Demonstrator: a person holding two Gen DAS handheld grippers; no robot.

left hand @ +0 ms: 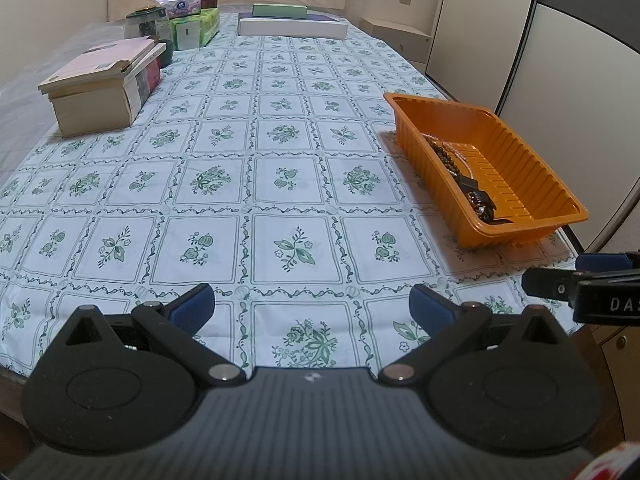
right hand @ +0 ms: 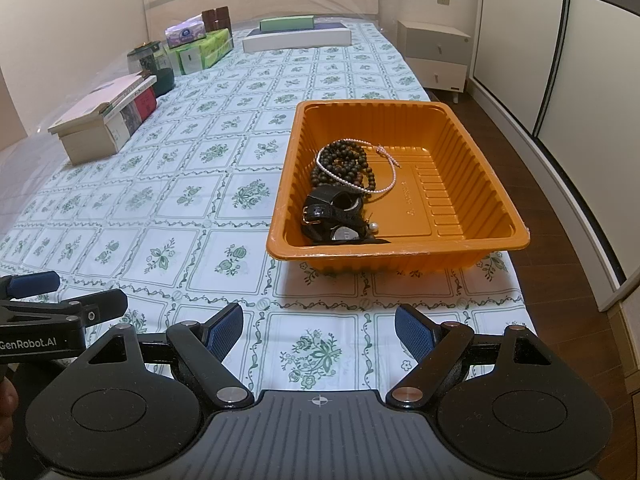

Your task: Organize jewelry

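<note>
i am standing at the big table with the flowered cloth, and both my tools are hovering over its near edge. the orange tray is sitting on the cloth close to the right edge of the table, in front of my right gripper. all the jewelry is lying in the left part of this tray: the dark bead necklace, the thin pearl chain crossing over it, the black watch near the front wall, and one small pearl earring beside the watch. my right gripper is released and wide, holding nothing. my left gripper is also spread apart and empty.

the pieces are touching and overlapping, so i am thinking one pull can lift two things together. the tray looks light, so pushing it can slide it off the table edge. the earring is tiny, and the wide pads can miss it or flick it away.
</note>
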